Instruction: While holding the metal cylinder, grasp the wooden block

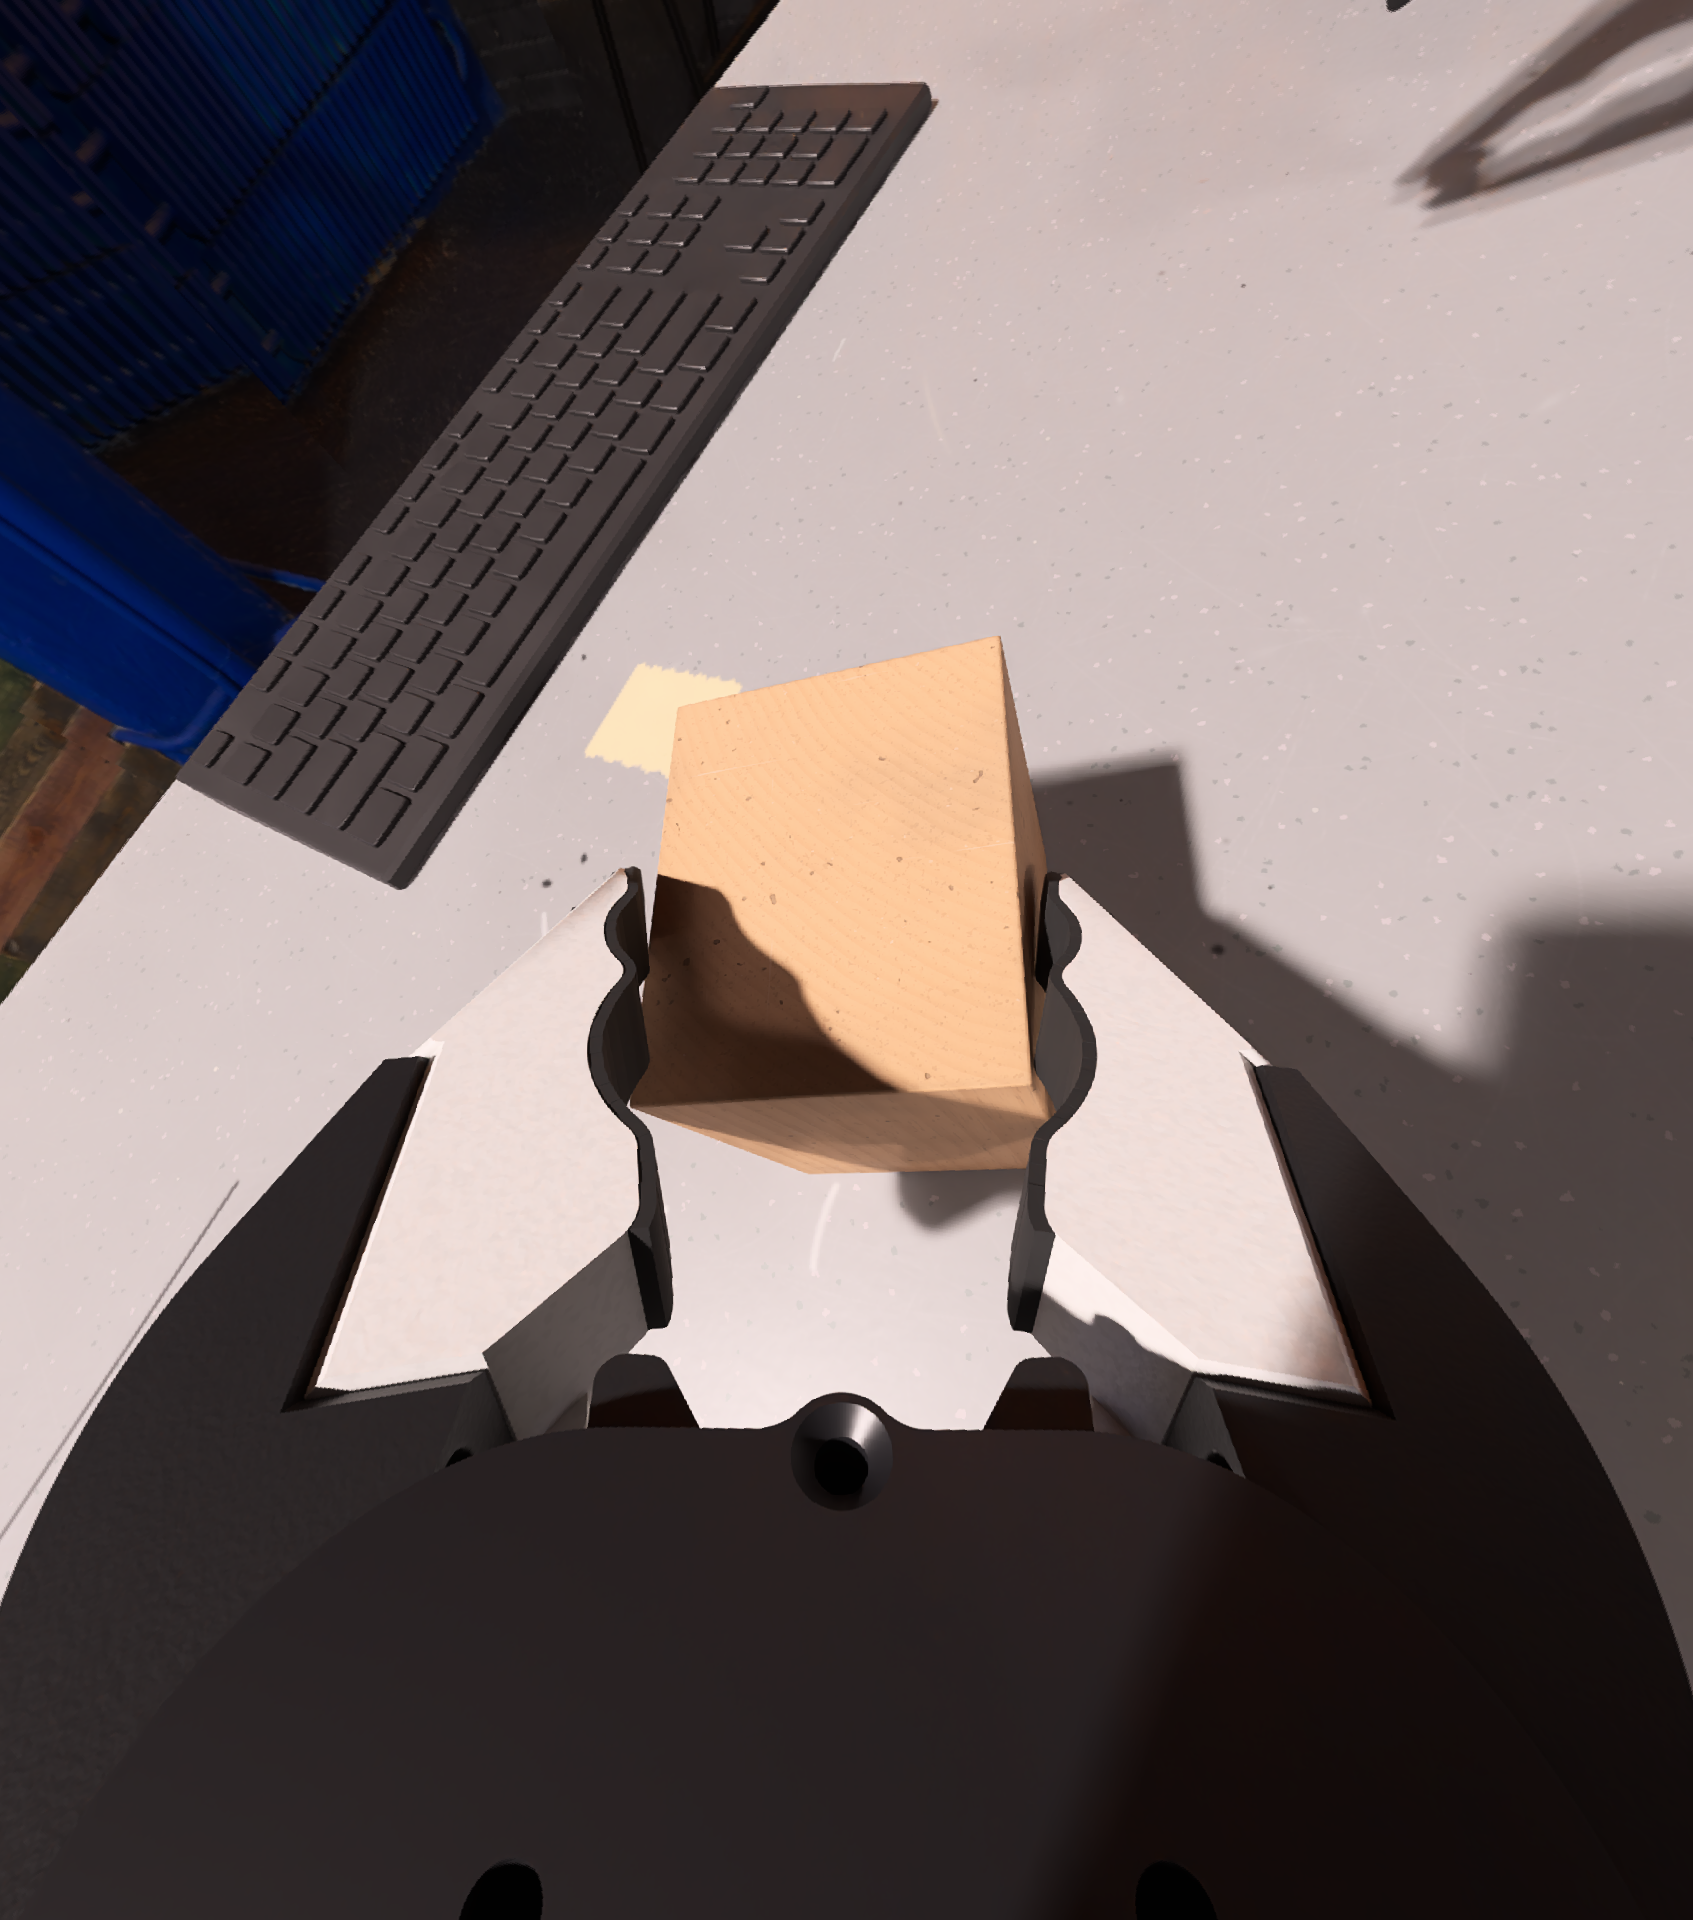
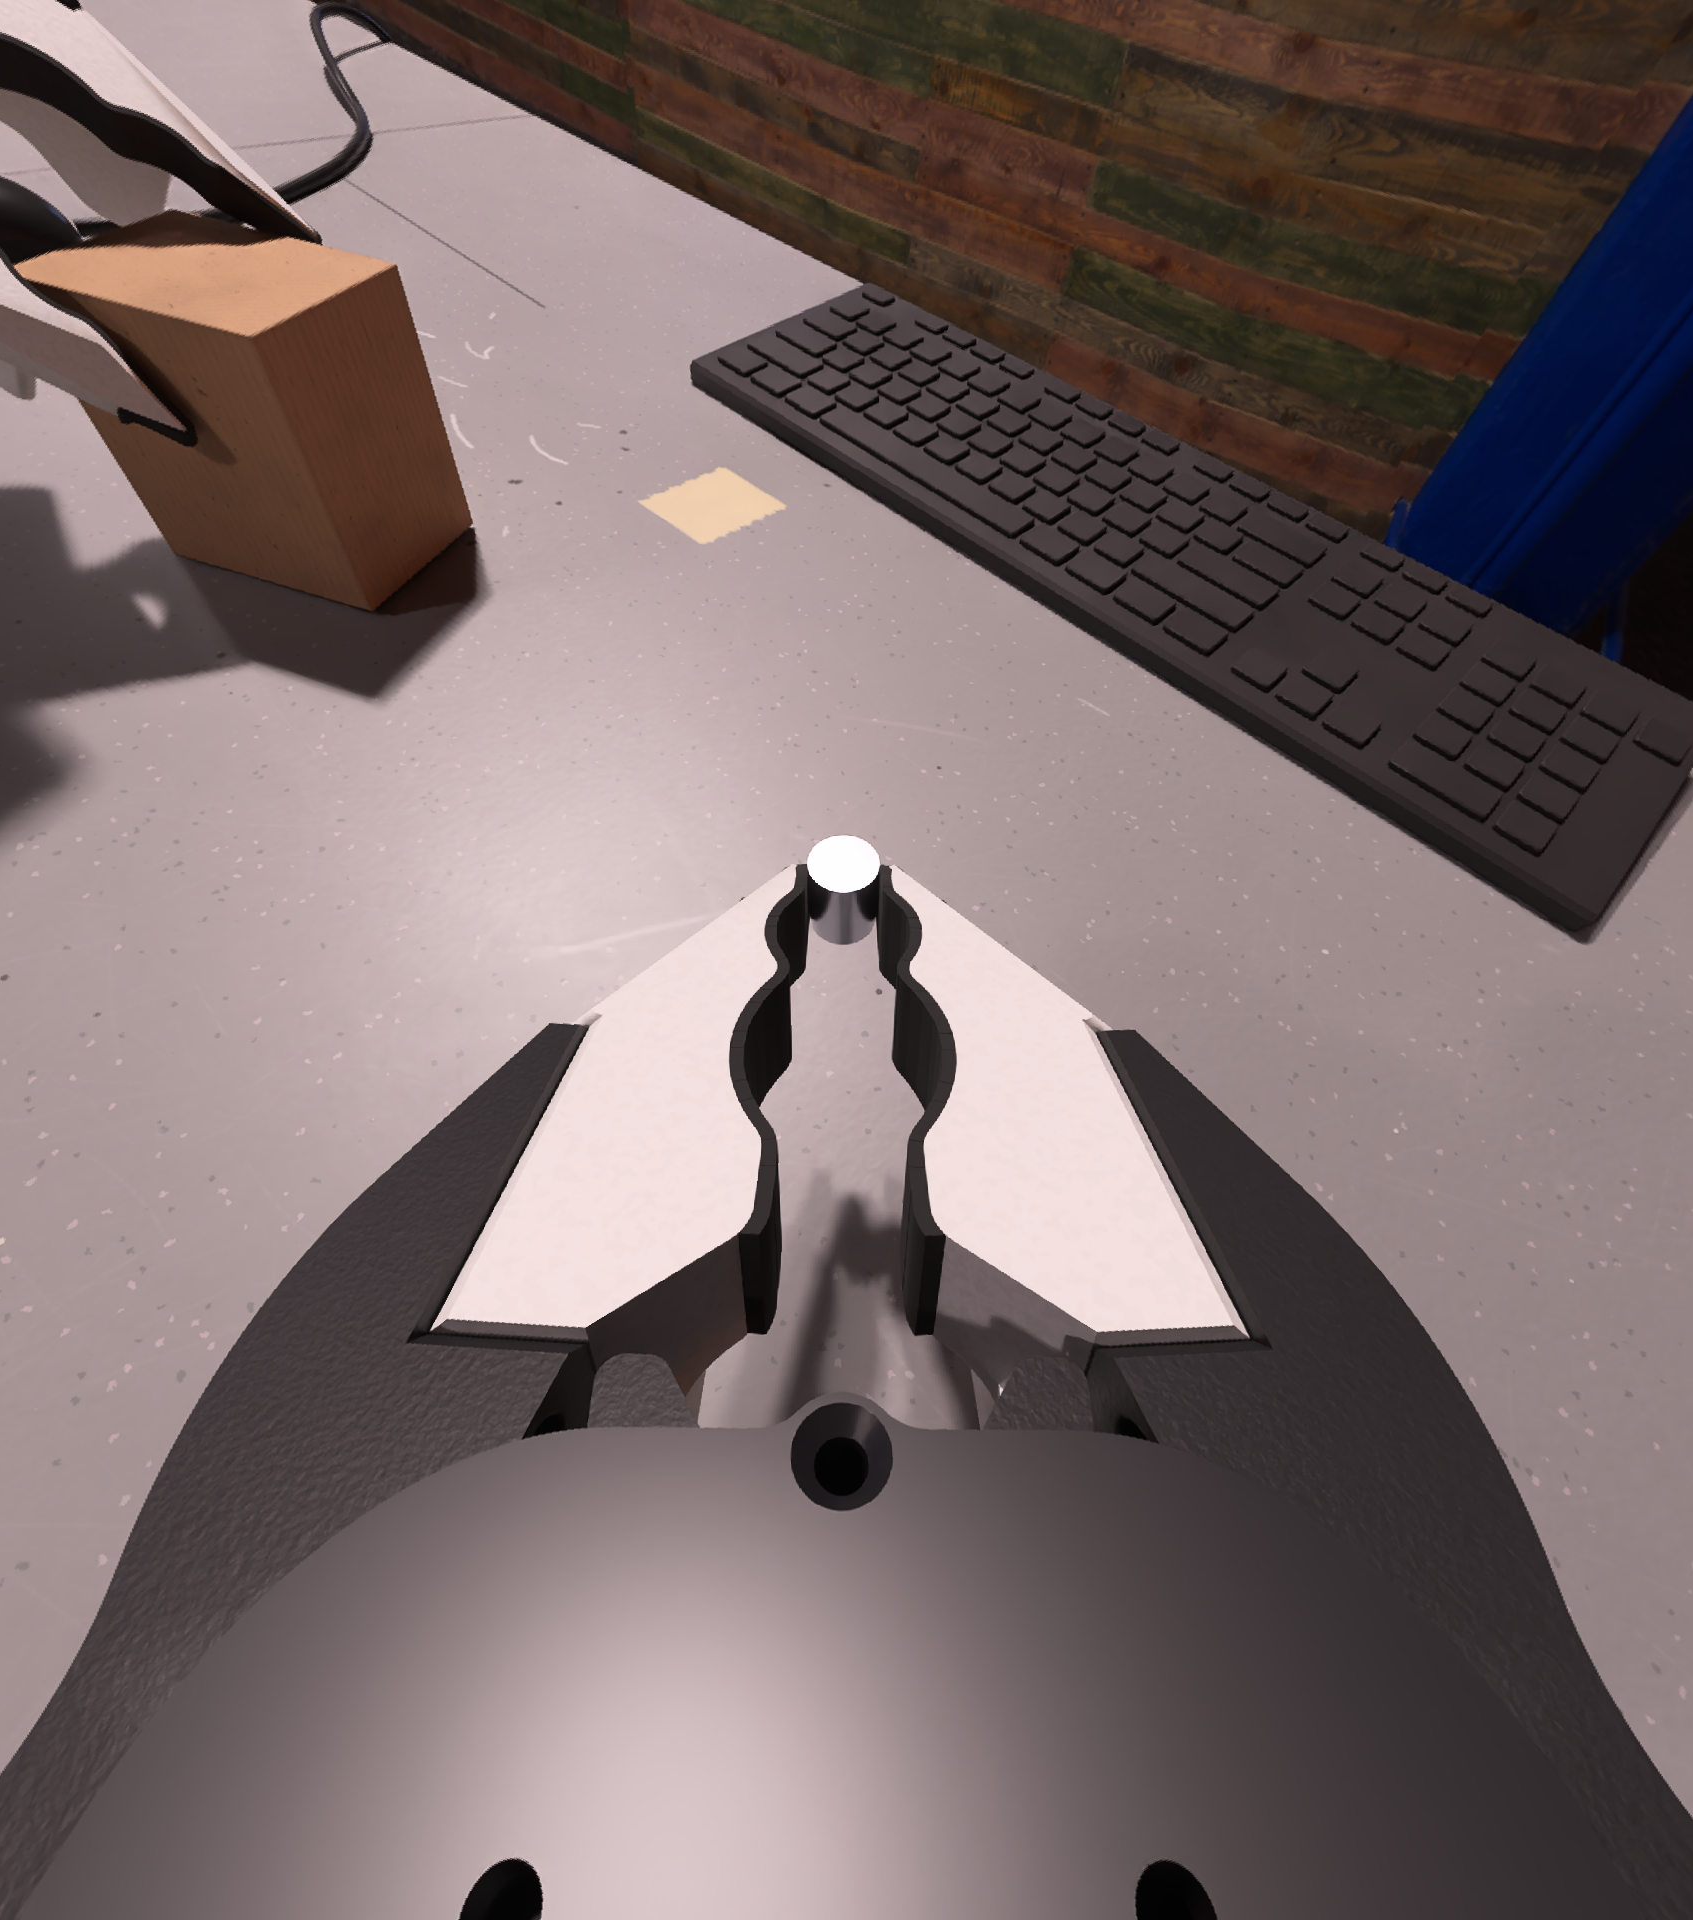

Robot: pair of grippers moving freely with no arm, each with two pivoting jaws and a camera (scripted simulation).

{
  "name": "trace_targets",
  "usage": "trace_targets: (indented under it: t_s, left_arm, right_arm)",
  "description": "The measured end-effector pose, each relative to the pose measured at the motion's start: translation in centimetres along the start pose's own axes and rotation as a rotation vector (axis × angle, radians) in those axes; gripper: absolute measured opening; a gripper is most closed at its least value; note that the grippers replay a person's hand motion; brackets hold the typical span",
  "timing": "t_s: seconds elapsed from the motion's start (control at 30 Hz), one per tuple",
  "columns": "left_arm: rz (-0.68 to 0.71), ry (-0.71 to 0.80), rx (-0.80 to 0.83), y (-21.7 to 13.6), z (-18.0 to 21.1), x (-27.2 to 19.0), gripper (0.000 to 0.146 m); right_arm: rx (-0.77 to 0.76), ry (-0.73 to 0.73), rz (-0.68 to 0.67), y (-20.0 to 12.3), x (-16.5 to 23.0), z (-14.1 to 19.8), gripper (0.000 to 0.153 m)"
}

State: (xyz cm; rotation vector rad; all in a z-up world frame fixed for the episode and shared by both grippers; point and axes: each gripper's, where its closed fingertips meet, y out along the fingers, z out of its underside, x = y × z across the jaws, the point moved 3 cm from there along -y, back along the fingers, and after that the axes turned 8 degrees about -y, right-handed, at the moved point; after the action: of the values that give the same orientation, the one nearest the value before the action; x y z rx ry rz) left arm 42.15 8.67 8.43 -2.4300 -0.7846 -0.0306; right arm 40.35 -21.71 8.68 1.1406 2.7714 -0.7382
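The wooden block is a tan cuboid, tilted, sitting between the two fingers of my left gripper, whose pads press on its left and right sides. In the right wrist view the block leans at the upper left, held by the left gripper, with its lower corner at or just above the table. My right gripper is shut on a small shiny metal cylinder, pinched upright at the fingertips above the grey table.
A dark keyboard lies along the table's edge. A small beige patch lies between the block and the keyboard. A blue crate stands beyond the edge. A black cable runs at the far left.
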Motion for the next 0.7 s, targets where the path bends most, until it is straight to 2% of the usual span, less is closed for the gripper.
trace_targets:
  t_s: [0.7]
  left_arm:
    - [0.004, 0.004, 0.003, 0.01, 0.01, 0.01, 0.076]
  right_arm:
    - [-0.001, -0.002, 0.002, -0.08, -0.01, -0.05, 0.012]
